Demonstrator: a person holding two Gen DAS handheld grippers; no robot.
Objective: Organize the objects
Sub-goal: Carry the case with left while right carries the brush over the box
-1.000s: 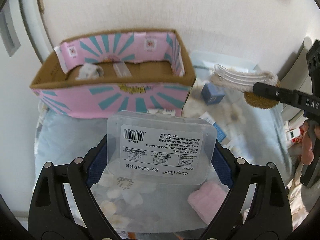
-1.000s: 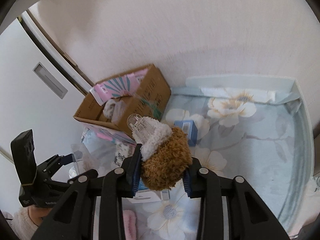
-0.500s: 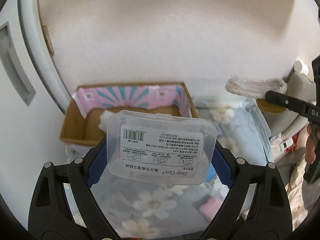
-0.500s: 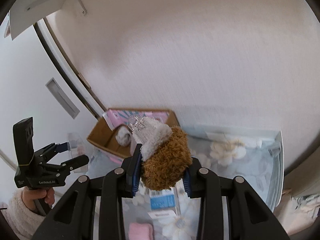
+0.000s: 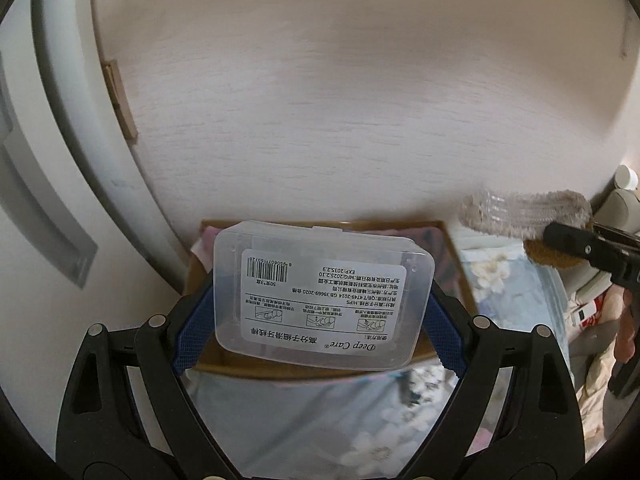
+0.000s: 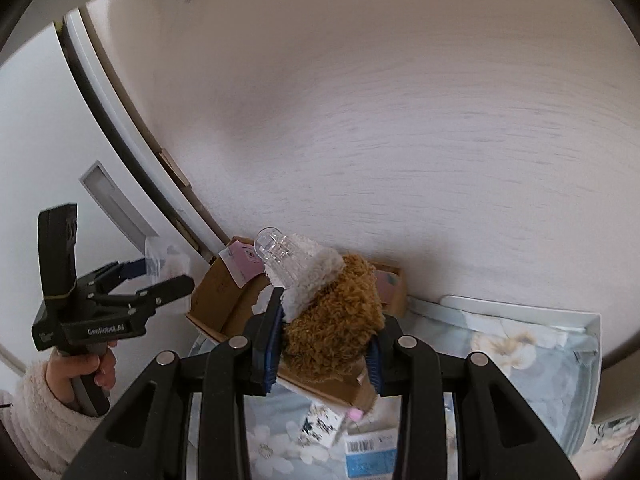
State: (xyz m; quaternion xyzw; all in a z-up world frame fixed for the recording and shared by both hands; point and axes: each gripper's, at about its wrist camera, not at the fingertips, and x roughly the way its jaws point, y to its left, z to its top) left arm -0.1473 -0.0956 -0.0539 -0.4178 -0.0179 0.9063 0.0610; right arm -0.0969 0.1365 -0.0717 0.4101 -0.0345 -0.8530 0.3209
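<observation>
My left gripper (image 5: 316, 320) is shut on a clear plastic floss-pick box (image 5: 320, 296) with a white label, held in the air above the open cardboard box (image 5: 456, 264). My right gripper (image 6: 326, 344) is shut on a brown and white fluffy hair claw clip (image 6: 328, 308) with clear plastic teeth, held high above the same cardboard box (image 6: 224, 300). The clip (image 5: 528, 216) and the right gripper show at the right edge of the left wrist view. The left gripper (image 6: 160, 276) shows at the left of the right wrist view.
A floral blue cloth (image 6: 520, 352) covers the white tray-like table below. A small blue packet with a barcode (image 6: 368, 456) and a patterned white packet (image 6: 320, 424) lie on it near the box. A white wall (image 5: 320, 100) is close behind, a white door (image 6: 48, 128) at left.
Both grippers have risen and tilted up with their objects. The cardboard box and table have dropped lower and look smaller. The wall fills more of both views.
</observation>
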